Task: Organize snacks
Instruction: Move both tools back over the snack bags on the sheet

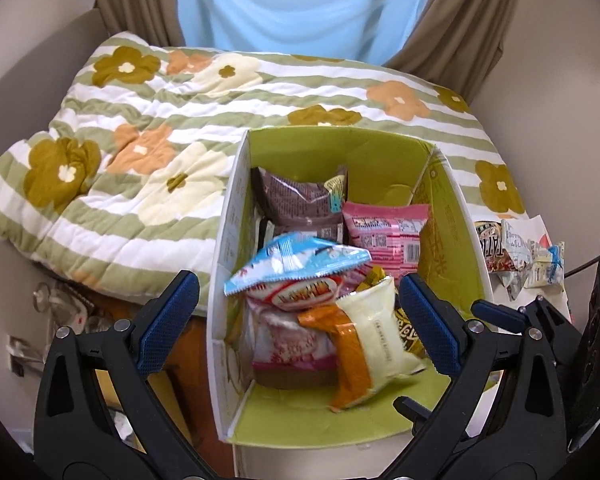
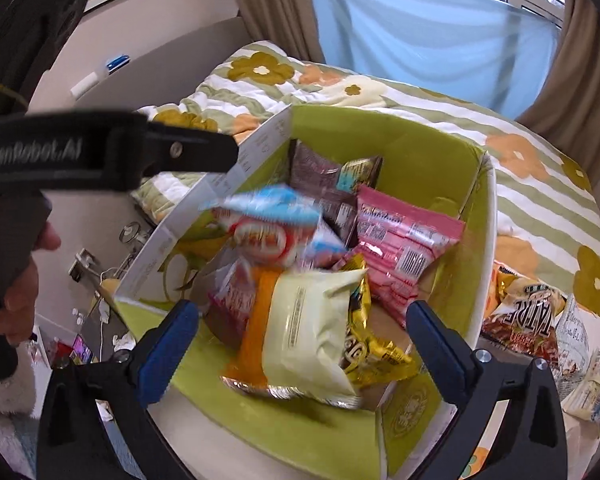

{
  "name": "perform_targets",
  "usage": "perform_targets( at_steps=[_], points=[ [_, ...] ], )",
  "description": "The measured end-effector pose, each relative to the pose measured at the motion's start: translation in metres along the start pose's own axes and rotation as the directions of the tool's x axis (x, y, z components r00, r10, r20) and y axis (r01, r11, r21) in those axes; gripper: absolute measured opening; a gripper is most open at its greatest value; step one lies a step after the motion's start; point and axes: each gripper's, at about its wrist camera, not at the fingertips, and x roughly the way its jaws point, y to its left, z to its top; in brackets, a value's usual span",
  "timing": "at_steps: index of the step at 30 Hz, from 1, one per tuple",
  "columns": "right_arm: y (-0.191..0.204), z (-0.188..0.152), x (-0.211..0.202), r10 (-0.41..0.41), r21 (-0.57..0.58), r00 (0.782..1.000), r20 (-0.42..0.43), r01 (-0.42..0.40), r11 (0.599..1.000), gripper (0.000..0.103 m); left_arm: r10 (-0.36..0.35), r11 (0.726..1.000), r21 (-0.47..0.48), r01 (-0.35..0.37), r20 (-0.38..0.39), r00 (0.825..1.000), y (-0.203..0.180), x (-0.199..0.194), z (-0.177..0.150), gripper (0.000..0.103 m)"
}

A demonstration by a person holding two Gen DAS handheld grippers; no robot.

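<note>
Your left tool (image 1: 296,312) and right tool (image 2: 302,340) both hover spread, empty, above the green box (image 1: 380,152); cream packet (image 2: 312,328) lies between the right tool's fingers.

One green-lined box (image 1: 452,216) holds at least seven snack packets: one brown (image 1: 300,200), one pink (image 1: 384,228), one blue (image 1: 296,262), one red-and-white (image 1: 300,292), one cream (image 1: 376,332), one orange (image 1: 350,356), one gold (image 2: 364,340). About three more packets (image 2: 540,320) lie right of it.
</note>
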Motion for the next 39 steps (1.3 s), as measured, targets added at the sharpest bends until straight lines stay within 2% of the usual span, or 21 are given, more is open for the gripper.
perform_targets(
  at_steps=[5, 14, 22, 31, 35, 39],
  points=[
    [0.004, -0.014, -0.011, -0.005, 0.01, 1.0, 0.016, 0.005, 1.0, 0.103, -0.018, 1.0, -0.014, 0.018, 0.012, 1.0, -0.003, -0.01, -0.013, 0.099],
    [-0.001, -0.018, -0.056, -0.087, 0.036, 0.991, 0.106, 0.083, 0.996, 0.103, -0.081, 0.995, 0.056, 0.078, 0.065, 0.995, -0.03, -0.034, -0.014, 0.1],
    [-0.033, -0.036, -0.11, -0.219, 0.153, 0.961, 0.167, 0.194, 0.969, 0.103, -0.168, 0.978, 0.139, 0.156, 0.081, 0.982, -0.078, -0.044, -0.013, 0.099],
    [-0.111, -0.078, -0.166, -0.331, 0.298, 0.927, 0.175, 0.271, 0.915, 0.103, -0.218, 0.956, 0.214, 0.2, 0.067, 0.974, -0.18, -0.035, -0.012, 0.1],
    [-0.165, -0.1, -0.188, -0.36, 0.327, 0.921, 0.151, 0.297, 0.897, 0.103, -0.237, 0.948, 0.226, 0.222, 0.039, 0.971, -0.245, -0.02, -0.012, 0.1],
    [-0.217, -0.117, -0.199, -0.365, 0.336, 0.924, 0.117, 0.309, 0.89, 0.103, -0.229, 0.946, 0.238, 0.221, 0.005, 0.973, -0.3, 0.002, -0.017, 0.1]
  ],
)
